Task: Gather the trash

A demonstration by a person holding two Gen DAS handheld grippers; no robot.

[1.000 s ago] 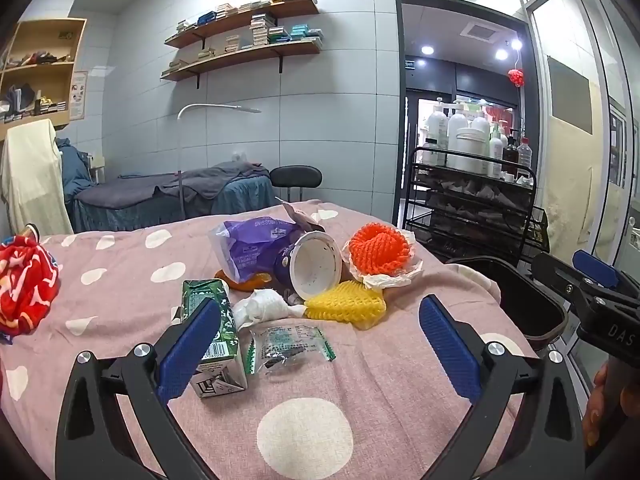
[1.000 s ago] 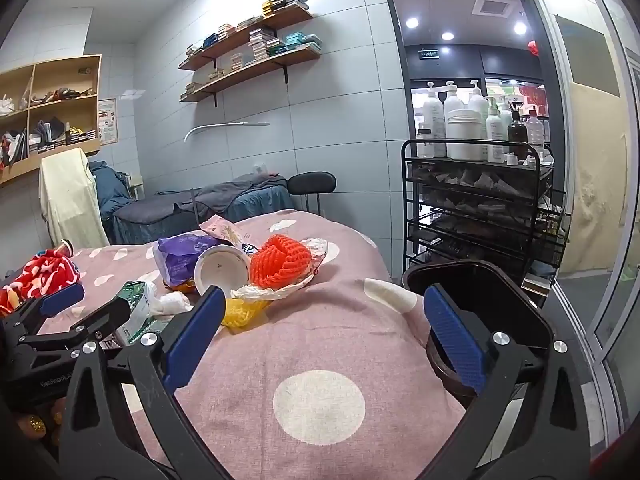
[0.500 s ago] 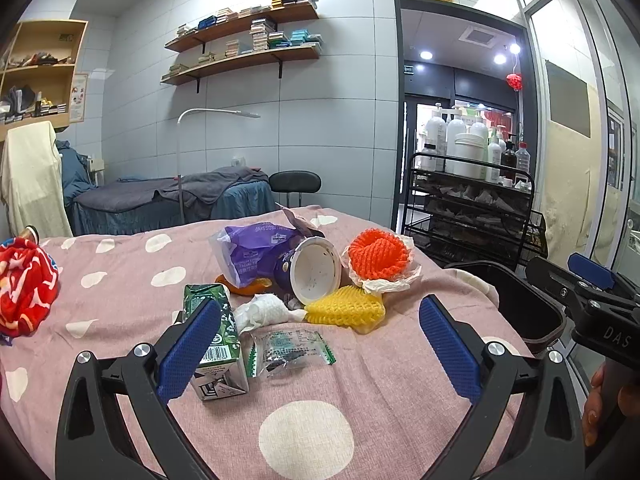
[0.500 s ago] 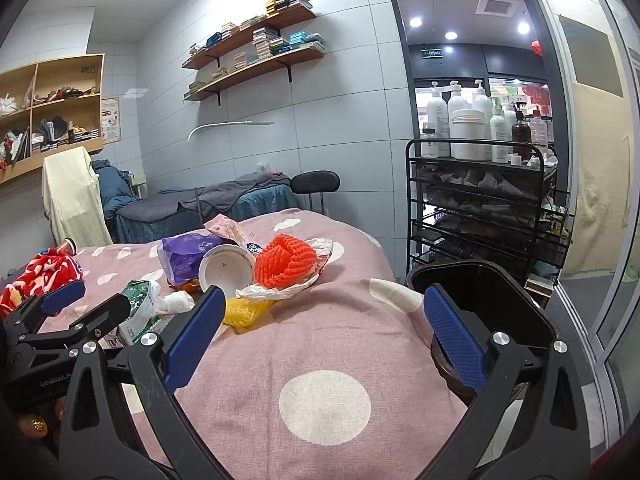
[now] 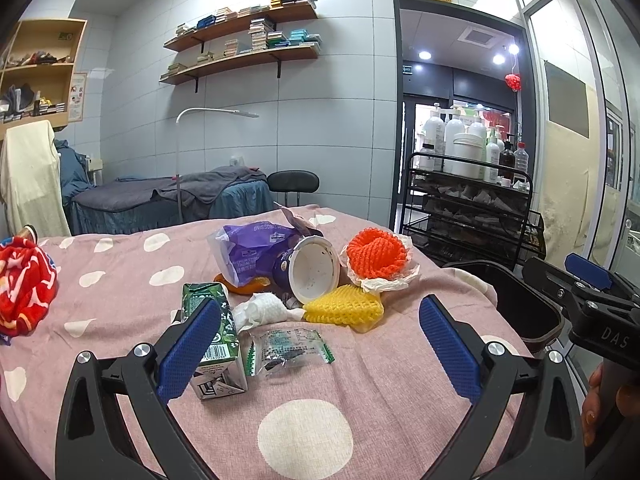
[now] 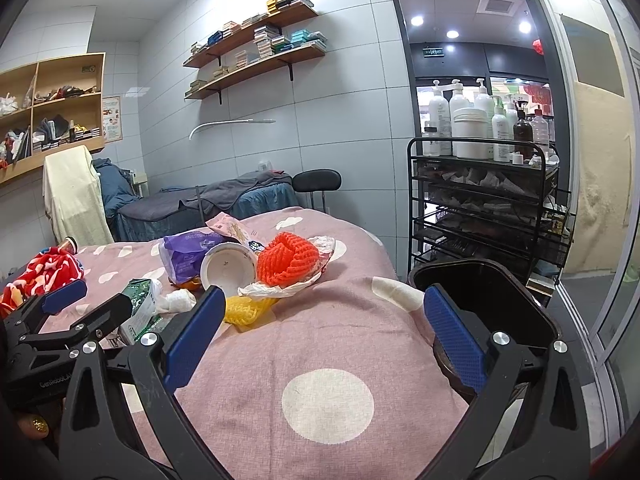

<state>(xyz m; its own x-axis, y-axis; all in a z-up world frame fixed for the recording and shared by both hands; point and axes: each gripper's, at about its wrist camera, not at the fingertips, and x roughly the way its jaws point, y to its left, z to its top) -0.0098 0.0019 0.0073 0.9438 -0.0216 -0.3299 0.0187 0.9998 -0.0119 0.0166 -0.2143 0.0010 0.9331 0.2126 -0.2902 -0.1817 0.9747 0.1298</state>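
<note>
**Both grippers wide open above the trash**

We held the left gripper (image 5: 320, 344) with its jaws spread wide and gripping nothing. Between them lay a clear wrapper (image 5: 286, 346); a green carton (image 5: 212, 336) stood just behind the left finger. Beyond the tips sat a crumpled tissue (image 5: 260, 312), a yellow foam net (image 5: 342, 309), a tipped white cup (image 5: 314, 270), a purple bag (image 5: 252, 248) and an orange foam net (image 5: 376, 254), all on the pink spotted blanket (image 5: 120, 292). Our right gripper (image 6: 322, 330) was equally wide open and empty, the black bin (image 6: 480, 284) just behind its right finger, the trash ahead to its left.
</note>
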